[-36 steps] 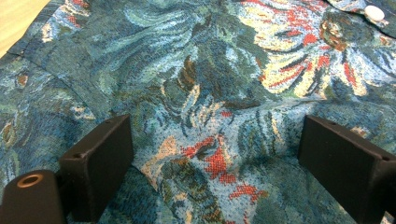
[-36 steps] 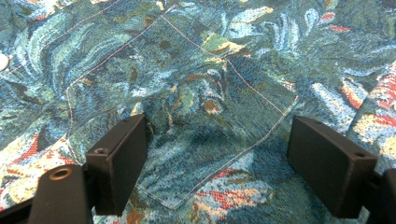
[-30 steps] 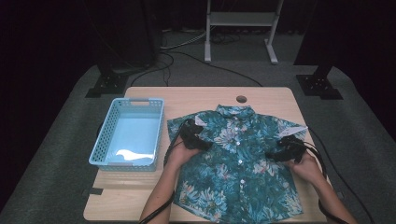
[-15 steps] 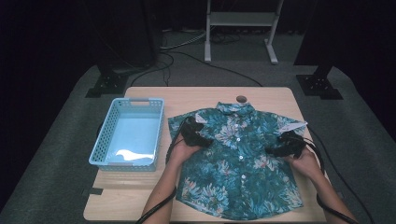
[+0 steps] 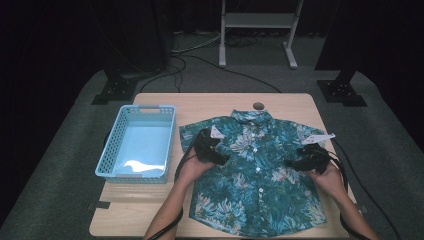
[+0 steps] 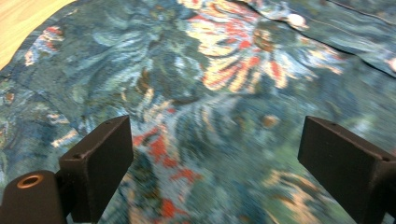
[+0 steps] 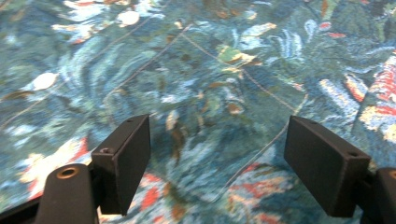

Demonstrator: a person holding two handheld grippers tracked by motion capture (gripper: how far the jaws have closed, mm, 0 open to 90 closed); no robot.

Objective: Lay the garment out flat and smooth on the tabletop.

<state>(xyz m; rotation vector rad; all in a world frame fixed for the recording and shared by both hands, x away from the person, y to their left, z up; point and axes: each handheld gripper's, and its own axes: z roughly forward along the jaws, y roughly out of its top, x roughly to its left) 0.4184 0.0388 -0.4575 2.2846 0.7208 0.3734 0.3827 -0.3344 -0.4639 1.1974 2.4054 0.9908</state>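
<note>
Right now the floral shirt (image 5: 255, 170) lies spread flat, front up, on the right half of the tabletop (image 5: 150, 210), its collar pointing to the far edge and its hem toward me; the button placket runs down its middle. A white tag (image 5: 320, 137) sticks out at the far right sleeve and a small white patch (image 5: 216, 132) shows near the left shoulder. Just beyond the collar a small round brown spot (image 5: 258, 106) sits in the wood. To the left of the shirt, near but apart from its sleeve, stands a light blue plastic basket (image 5: 112, 150) with latticed walls; nothing lies between it and the shirt. Beyond the tabletop the grey floor carries dark cables (image 5: 200, 57), black stand feet (image 5: 347, 92) and a white frame (image 5: 257, 30). My left gripper (image 5: 216, 155) is low over the shirt's left chest, pointing inward toward the buttons, with my left hand (image 5: 192, 167) behind it and the forearm coming up from the near edge. In the left gripper view its jaws stand wide apart with the patterned cloth (image 6: 210, 102) between them, gripping nothing. My right gripper (image 5: 300, 161) is at the shirt's right side below the sleeve, aimed leftward across the fabric, with my right hand (image 5: 327, 177) behind it at the shirt's edge. In the right gripper view its jaws are likewise spread wide over the cloth (image 7: 210, 93), seams and a pale button (image 7: 128, 17) beyond them, holding nothing. Whether either pair of jaws touches the fabric I cannot tell.
</note>
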